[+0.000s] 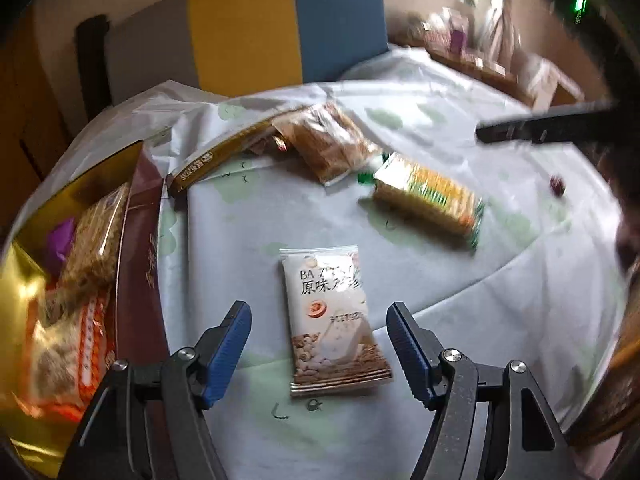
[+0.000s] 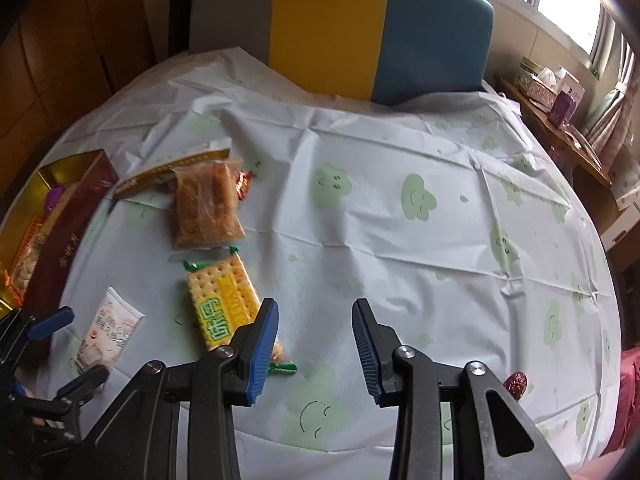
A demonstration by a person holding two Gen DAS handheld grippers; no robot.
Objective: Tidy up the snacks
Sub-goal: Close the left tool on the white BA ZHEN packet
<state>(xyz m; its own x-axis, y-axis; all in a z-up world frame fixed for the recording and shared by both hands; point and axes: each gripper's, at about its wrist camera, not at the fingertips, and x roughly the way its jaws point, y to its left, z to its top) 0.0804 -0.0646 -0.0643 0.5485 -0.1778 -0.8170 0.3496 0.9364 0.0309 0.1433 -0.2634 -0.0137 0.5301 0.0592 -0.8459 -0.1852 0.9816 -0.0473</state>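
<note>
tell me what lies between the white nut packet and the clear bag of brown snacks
The cracker pack lies between the white nut packet and clear bag, seen in the right wrist view.

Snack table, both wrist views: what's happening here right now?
A person with a gripper in each hand is sorting snacks into a gold-lined box at the table's left edge. The left gripper hangs open over a white nut packet, not gripping it. The right gripper hangs open and empty over the tablecloth. A cracker pack and a clear bag of brown snacks lie loose.
</note>
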